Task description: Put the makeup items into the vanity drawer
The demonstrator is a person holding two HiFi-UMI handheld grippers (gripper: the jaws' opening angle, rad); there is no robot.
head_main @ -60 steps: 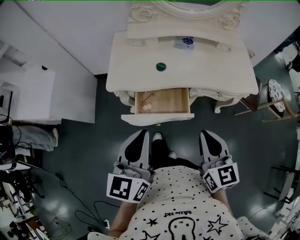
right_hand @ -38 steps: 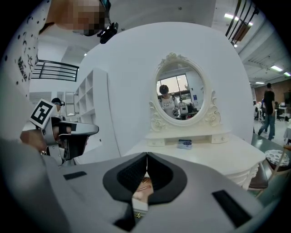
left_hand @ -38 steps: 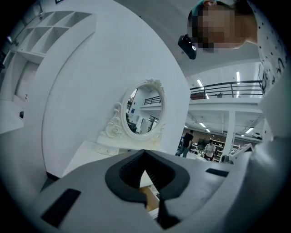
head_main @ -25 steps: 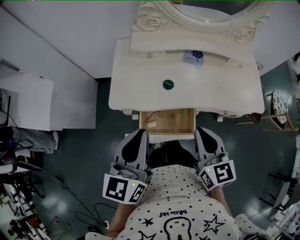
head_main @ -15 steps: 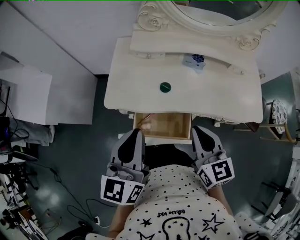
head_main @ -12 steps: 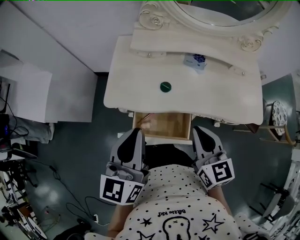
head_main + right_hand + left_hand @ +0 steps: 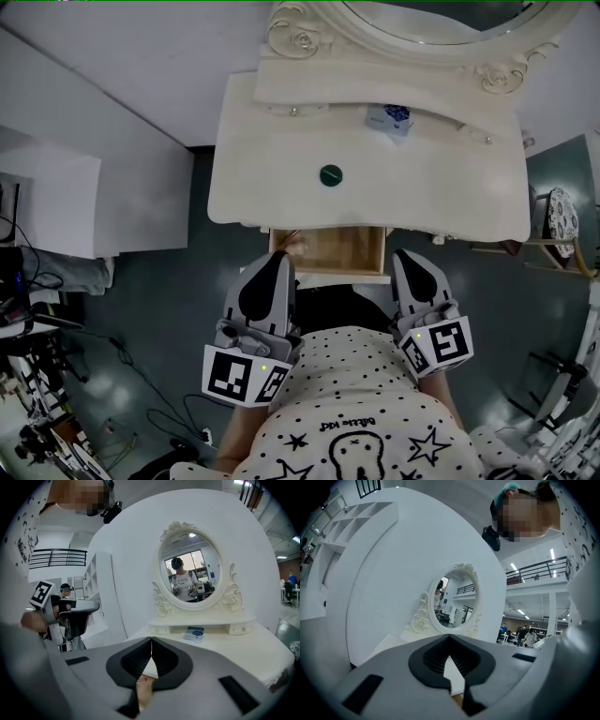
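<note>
We hold both grippers low, in front of the open vanity drawer (image 7: 349, 249). The left gripper (image 7: 278, 264) is at the drawer's left front corner, and the right gripper (image 7: 407, 262) is just off its right front corner. Both pairs of jaws are clenched tip to tip, with nothing between them. A pale pink makeup item (image 7: 293, 246) lies inside the drawer at its left end. Beyond the drawer, a round green item (image 7: 330, 174) sits on the worktop (image 7: 450, 192). Farther beyond and to the drawer's right, a blue patterned box (image 7: 389, 118) rests below the oval mirror (image 7: 422, 23).
</note>
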